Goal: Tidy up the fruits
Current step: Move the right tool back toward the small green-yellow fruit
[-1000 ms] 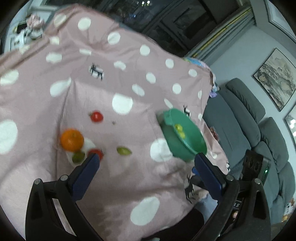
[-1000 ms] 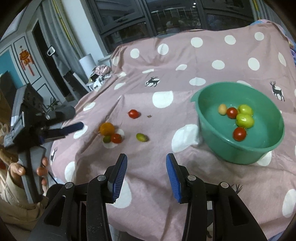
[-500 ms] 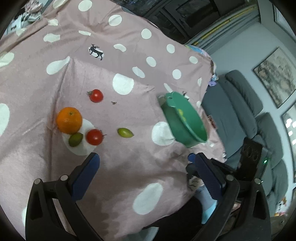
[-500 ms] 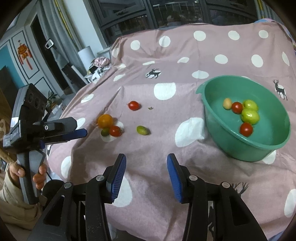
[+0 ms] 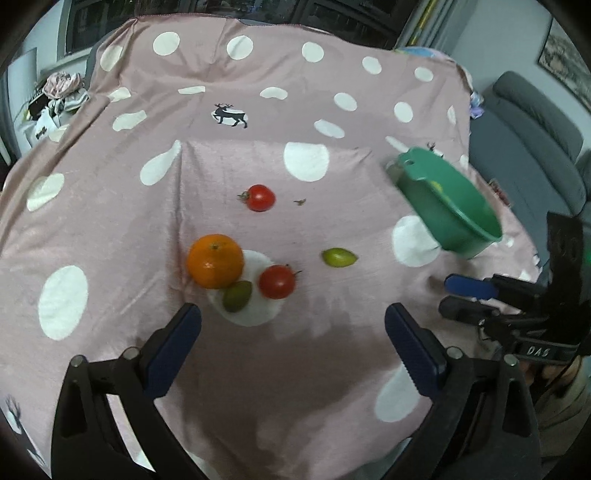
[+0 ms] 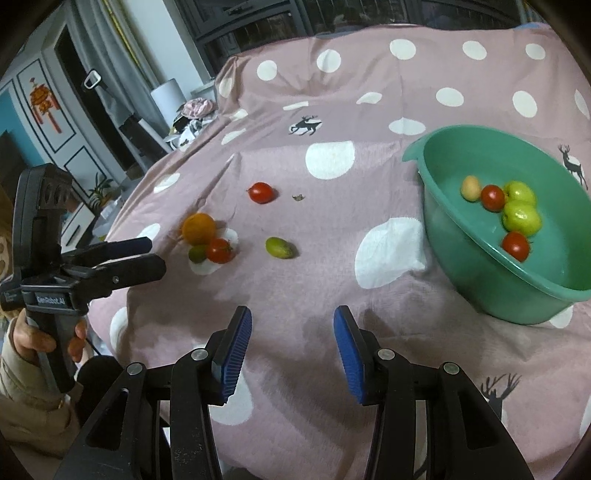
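dim living room, evening light
grey sofa (image 5: pixel 532 147) sits off to the right under a framed picture (image 5: pixel 565 62), dark glass cabinet doors (image 6: pixel 258 26) run along the back, a red hanging ornament (image 6: pixel 44 105) shows on the panelled left wall.

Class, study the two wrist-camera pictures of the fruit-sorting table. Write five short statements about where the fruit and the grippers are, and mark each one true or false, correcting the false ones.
1. The green basin holds five fruits. True.
2. The orange lies inside the basin. False: it lies on the pink cloth, close beside a small green fruit and a red tomato.
3. The left gripper grips a tomato. False: nothing is between its fingers.
4. One tomato lies alone on the cloth, apart from the cluster. True.
5. The right gripper is empty. True.
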### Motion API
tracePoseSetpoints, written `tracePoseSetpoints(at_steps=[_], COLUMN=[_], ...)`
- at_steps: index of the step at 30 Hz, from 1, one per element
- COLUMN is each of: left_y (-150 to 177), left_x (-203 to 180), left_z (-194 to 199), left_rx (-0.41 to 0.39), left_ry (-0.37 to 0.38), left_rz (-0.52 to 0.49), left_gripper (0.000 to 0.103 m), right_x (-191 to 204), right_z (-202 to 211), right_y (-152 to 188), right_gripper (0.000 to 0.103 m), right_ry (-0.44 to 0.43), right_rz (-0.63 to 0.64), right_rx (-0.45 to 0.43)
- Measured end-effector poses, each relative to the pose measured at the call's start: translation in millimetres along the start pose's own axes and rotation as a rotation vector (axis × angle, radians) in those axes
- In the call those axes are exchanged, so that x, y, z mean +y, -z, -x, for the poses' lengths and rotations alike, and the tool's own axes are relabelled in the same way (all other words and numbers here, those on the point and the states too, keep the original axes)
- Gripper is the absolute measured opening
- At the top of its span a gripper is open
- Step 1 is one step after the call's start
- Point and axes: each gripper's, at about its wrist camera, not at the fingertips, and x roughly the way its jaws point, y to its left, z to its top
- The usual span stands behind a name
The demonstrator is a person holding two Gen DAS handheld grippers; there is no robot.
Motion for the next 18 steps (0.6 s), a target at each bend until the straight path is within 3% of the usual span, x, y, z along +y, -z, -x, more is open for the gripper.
tracePoseSetpoints(at_steps=[4,18], left_y=[0.3,-10.6], left_x=[6.3,9.9], left_z=[-9.6,-37.1], left_rx=[0.034,0.122], left_ry=[-0.019,-0.099], left_rz=[-0.007,-0.038], left_gripper=[0.081,0.063], right_x=[-2.2,8.7], right_z=[-7.8,-32.2], right_y=[-1.7,-23.4], right_gripper=[0.047,0.047], right_ry=[-0.010,-0.046], right_rz=[0.004,0.102], right_rx=[0.009,0.034])
